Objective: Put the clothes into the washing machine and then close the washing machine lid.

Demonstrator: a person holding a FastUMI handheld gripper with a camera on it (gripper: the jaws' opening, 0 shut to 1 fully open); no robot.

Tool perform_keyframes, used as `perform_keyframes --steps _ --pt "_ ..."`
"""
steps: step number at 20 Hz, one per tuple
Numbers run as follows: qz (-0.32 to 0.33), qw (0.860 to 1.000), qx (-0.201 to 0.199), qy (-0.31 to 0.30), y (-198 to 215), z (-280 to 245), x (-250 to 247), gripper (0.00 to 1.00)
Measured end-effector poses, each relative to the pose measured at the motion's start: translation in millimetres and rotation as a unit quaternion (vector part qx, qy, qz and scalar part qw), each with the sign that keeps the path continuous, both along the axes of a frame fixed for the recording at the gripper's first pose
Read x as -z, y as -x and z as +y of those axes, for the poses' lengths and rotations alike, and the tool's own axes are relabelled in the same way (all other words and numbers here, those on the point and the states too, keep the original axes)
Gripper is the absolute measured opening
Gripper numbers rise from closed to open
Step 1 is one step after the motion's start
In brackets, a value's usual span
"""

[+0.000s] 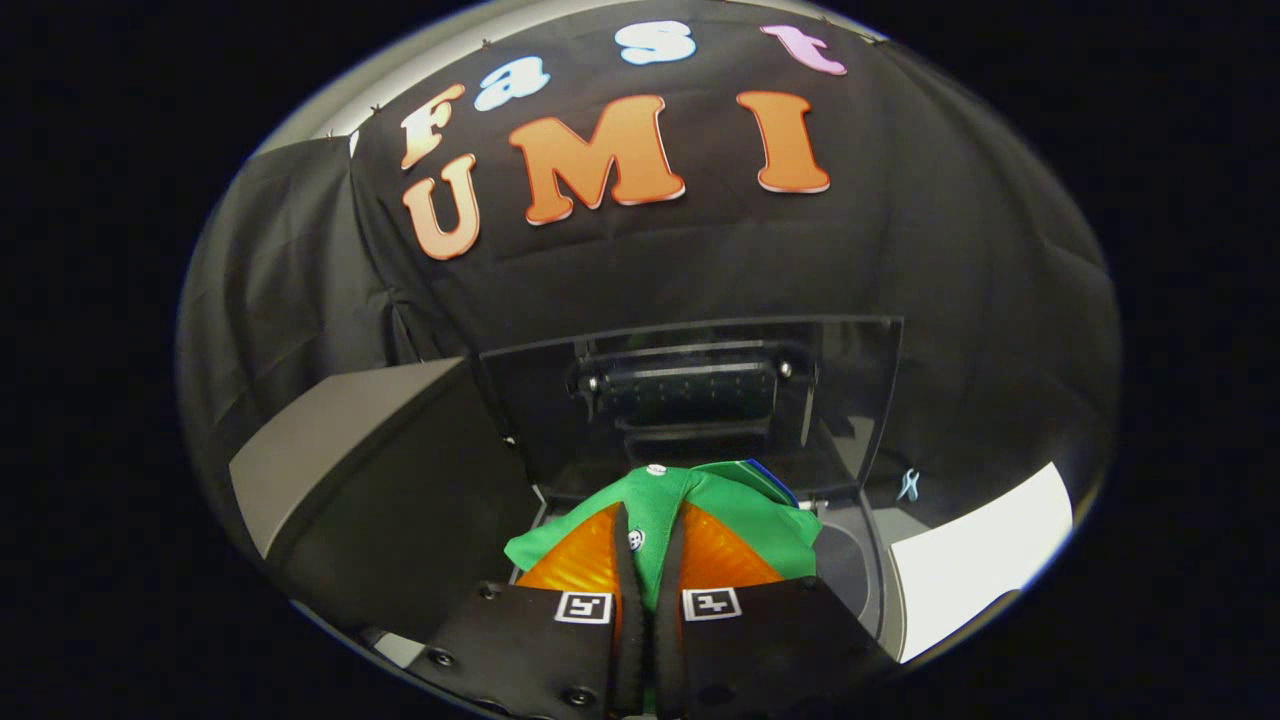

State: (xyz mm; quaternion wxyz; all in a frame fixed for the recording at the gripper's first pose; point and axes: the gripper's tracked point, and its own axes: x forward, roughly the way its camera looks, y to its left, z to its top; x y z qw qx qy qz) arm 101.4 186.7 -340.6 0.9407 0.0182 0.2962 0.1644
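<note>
The gripper [648, 548] pinches a green garment [735, 510] before the raised washing machine lid [690, 400].

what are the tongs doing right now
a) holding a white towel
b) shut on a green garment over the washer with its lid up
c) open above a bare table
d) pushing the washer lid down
b: the tongs pinch the green garment between both fingers, and the washing machine lid stands raised beyond them.

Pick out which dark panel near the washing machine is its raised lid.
The see-through lid standing upright beyond the gripper, with a handle; the opaque grey panel stands beside it. The fingers pinch the green garment.
</note>
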Motion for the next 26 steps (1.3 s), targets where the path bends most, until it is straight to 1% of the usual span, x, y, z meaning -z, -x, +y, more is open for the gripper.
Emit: perform_keyframes --steps 5,11,16,21,25,26 --pt "0.06 0.998 0.005 0.016 -6 0 64 0.12" --pt "0.109 0.993 0.007 0.039 -6 0 120 0.12" --pt "0.155 0.987 0.022 0.041 -7 -1 160 0.12" --pt "0.214 0.975 0.047 0.046 -4 -1 195 0.13" --pt "0.231 0.969 0.054 0.064 -6 -6 216 0.13" --pt "0.232 0.969 0.058 0.066 -9 -7 217 0.14"
